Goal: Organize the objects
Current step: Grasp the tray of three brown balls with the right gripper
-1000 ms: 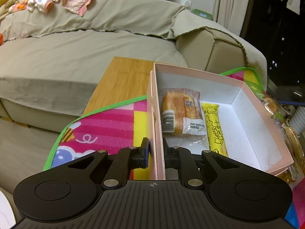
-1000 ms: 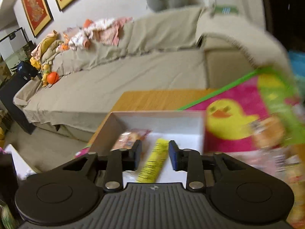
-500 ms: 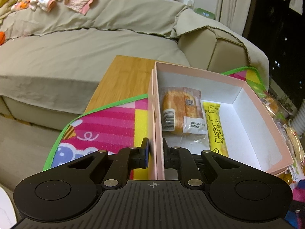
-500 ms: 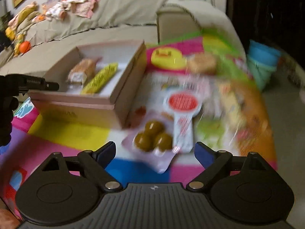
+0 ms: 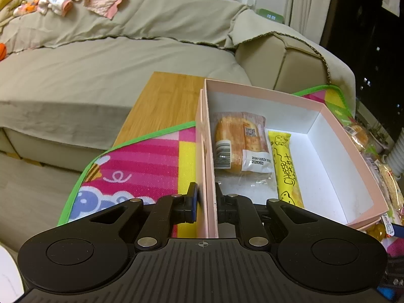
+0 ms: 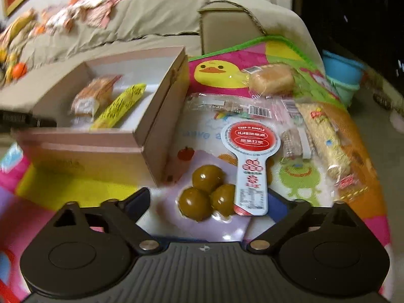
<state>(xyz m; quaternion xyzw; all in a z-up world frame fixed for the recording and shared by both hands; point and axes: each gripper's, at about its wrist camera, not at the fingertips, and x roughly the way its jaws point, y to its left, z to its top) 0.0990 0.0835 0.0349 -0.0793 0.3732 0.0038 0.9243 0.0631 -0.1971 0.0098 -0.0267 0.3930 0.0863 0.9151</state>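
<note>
Pink box point(image 5: 351, 149): open-topped, on the play mat point(image 5: 141, 159) over the wooden counter point(image 5: 166, 101); place unchanged from a second ago.
Box contents: wrapped bread point(image 5: 237, 141) beside yellow cheese stick point(image 5: 285, 164).
Left tool point(image 5: 205, 202): pinching the box's near wall, as before.
Right tool point(image 6: 209, 202): jaws just opened wide, empty; a second ago nearly closed above the box, now over the brown-ball snack pack point(image 6: 209, 192) beside the box.
Loose snacks point(image 6: 325, 136): spread on the mat.

In the box point(image 5: 335, 136) the bread packet point(image 5: 240, 141) lies left of the cheese stick point(image 5: 285, 169).
</note>
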